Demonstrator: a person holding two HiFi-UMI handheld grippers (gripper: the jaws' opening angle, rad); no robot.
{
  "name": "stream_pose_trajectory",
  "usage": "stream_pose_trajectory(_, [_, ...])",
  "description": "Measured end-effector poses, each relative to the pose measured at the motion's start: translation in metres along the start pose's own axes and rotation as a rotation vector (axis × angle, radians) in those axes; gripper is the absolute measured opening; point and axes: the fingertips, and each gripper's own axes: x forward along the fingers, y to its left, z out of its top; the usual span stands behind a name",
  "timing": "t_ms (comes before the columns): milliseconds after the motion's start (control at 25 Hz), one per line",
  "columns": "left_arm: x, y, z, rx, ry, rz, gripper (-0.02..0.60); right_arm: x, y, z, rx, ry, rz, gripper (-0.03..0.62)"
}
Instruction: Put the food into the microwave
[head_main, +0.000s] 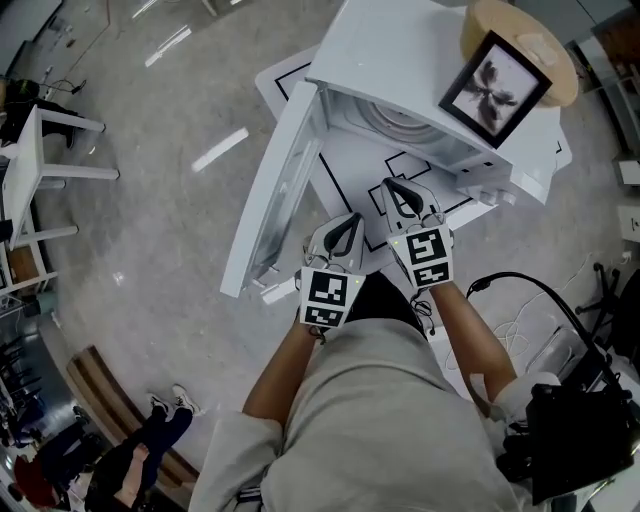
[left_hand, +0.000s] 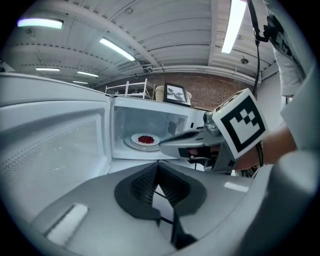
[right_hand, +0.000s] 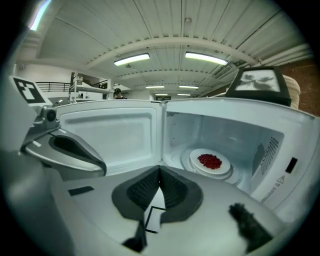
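Just outside the open microwave (right_hand: 240, 125), above the white tabletop (head_main: 340, 175) with its black outlines: left claw (left_hand: 158, 165), ribbed dark pads pressed together, gripping nothing. Beside it, right claw (right_hand: 160, 170), likewise pinched closed and empty. Smooth grey moulded shells on both, each topped by a black-and-white marker cube. Deeper inside the glossy white cavity, on the round turntable: a flat white plate (right_hand: 195, 162) heaped with small red food (right_hand: 209, 161), beyond both claw tips and apart from them, slightly left of the left claw's line, right of the right claw's. Hinged door (right_hand: 110, 135) swung wide to the left. On top, a black-framed picture (head_main: 495, 85).
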Motion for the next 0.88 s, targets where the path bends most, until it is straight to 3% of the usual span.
stream_pose_trajectory(320, [-0.002, -0.013, 0.012, 0.033, -0.013, -0.054, 0.008, -0.029, 0.018, -0.005, 0.012, -0.015, 0.006, 0.011])
stream_pose_trajectory(520, [-0.004, -0.017, 0.022, 0.011, -0.046, -0.086, 0.008, -0.061, 0.01, -0.004, 0.027, -0.046, -0.05, 0.011])
stream_pose_trajectory(880, [-0.012, -0.038, 0.061, 0.08, -0.145, -0.143, 0.008, -0.109, -0.009, 0.024, 0.046, -0.167, -0.163, 0.011])
